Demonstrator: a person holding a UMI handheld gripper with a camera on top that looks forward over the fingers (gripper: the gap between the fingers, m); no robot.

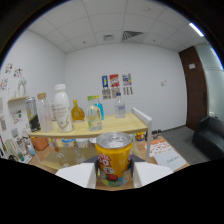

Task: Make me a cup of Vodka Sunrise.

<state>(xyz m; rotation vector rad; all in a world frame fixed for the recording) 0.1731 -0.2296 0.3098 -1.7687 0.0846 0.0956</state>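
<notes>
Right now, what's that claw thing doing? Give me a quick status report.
Gripper shut on the yellow can, can lifted. Wooden shelf of bottles beyond the fingers. Nothing between can and shelf.

The gripper (114,172) shows only as its two jaws, each a broad, flat white plate with straight edges and a squared, angular outline. Where each plate faces inward there is a small dark, wedge-shaped tip, black or near black against the white. Below the plates the body of the tool is a dark, shapeless mass with a wavy upper outline, too unlit to show cables, screws or markings, and no hand or sleeve of the person can be made out.
</notes>
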